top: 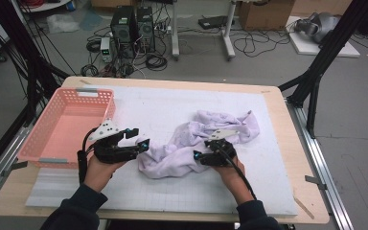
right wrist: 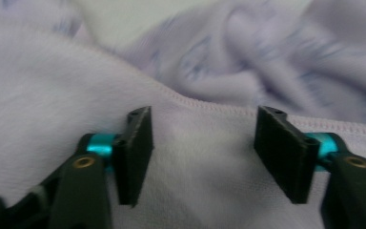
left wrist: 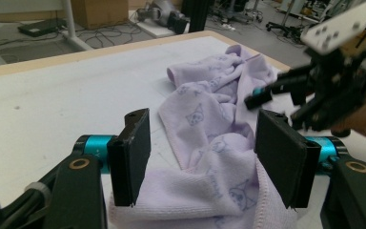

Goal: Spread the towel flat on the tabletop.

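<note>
A crumpled lilac towel [top: 191, 139] with small cartoon prints lies in the middle of the white mat [top: 148, 108]. My left gripper [top: 141, 138] hovers at the towel's left end, tilted toward it. In the left gripper view its jaws [left wrist: 202, 157] stand open over a fold of the towel [left wrist: 209, 109], and the pads do not press on it. My right gripper [top: 202, 148] is over the towel's near middle. Seen in the right gripper view, it [right wrist: 202, 152] is open just above the towel [right wrist: 219, 62], near a stitched hem.
A pink plastic basket [top: 38, 139] stands at the table's left edge, close to my left hand. The mat covers most of the wooden tabletop [top: 294, 158]. Black frame legs and cables stand on the floor beyond the far edge.
</note>
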### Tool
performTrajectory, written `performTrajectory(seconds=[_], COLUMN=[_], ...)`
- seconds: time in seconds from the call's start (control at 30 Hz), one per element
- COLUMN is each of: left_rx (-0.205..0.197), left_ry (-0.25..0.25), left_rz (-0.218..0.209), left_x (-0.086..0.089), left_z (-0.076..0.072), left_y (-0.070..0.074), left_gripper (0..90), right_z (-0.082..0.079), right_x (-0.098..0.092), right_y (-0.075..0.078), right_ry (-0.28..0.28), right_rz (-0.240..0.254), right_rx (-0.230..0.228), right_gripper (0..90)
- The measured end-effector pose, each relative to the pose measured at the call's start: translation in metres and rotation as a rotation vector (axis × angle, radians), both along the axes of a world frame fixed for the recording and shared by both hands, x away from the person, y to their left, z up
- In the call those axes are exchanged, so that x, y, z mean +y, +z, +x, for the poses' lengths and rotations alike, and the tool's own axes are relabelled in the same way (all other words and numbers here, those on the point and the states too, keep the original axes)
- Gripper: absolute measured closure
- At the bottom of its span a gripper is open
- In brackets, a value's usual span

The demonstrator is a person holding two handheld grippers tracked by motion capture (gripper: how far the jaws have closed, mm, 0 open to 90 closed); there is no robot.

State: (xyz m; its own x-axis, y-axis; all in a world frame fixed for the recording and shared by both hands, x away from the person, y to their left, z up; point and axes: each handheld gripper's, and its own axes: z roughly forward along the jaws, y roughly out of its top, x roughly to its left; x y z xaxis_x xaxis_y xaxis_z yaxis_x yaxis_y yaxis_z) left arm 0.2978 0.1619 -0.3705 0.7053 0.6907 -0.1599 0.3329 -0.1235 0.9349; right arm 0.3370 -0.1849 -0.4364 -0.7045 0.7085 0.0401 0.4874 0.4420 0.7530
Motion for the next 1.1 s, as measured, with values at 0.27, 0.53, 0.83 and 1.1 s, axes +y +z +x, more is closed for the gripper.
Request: performTrajectory(seconds=[0.27,0.53,0.83,1.1], left_rx=[0.025,0.041,0.064,0.111], left_ry=[0.030,0.054,0.049,0.003], left_rz=[0.006,0.006,0.023,0.021], left_x=[0.008,0.012,-0.002,-0.040], left_z=[0.004,0.010,0.027,0.061], left_y=[-0.007,-0.010,-0.014,-0.018], left_gripper=[37.7,37.7,37.6,38.5], right_z=[-0.009,-0.040,-0.050,-0.053], right_x=[-0.021,-0.093,-0.139,-0.152], right_y=[0.007,0.012,0.018,0.026], right_ry=[0.073,0.073,-0.057,-0.205], right_rz=[0.003,0.003,0.003,0.102], right_rx=[-0.011,-0.029,-0.069,-0.129], right_gripper=[81.6,81.9,77.5,57.1])
